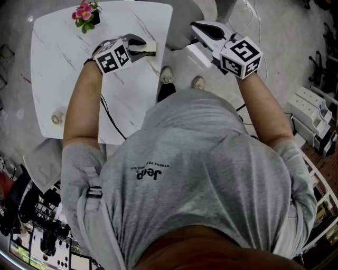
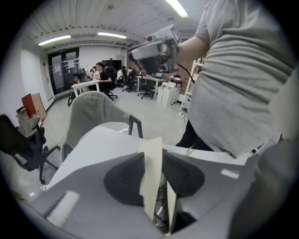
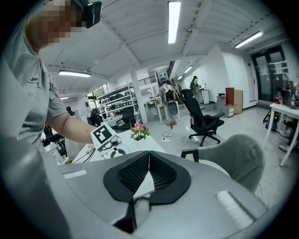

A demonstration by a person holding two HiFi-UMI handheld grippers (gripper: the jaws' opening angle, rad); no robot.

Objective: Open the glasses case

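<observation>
I have the left gripper over the white, marble-patterned table, at about 11 o'clock in the head view. Its jaws are drawn partway in and clamped on the cream, flat-panelled glasses case. The case sticks out of the jaws toward 3 o'clock, close to the table's right edge. I cannot tell from up here whether it rests on the top or hangs just above it.

In the left gripper view both black ribbed pads press against one upright cream panel of the case. A second, narrower cream panel stands just beside it at 5 o'clock, with a dark gap between the two lower down. I cannot tell whether the case counts as opened.

The right gripper hangs at about 1 o'clock in the head view, off the table and over the grey floor, well apart from the case. In its own view the pad tips meet, so it is closed and grips nothing.

On the table, a small dark pot of pink flowers sits at the far left corner, at 11 o'clock from the case. A small round white object lies near the left edge at 8 o'clock, and a thin black cable trails across the near side. A grey upholstered chair stands beyond the table in the left gripper view.
</observation>
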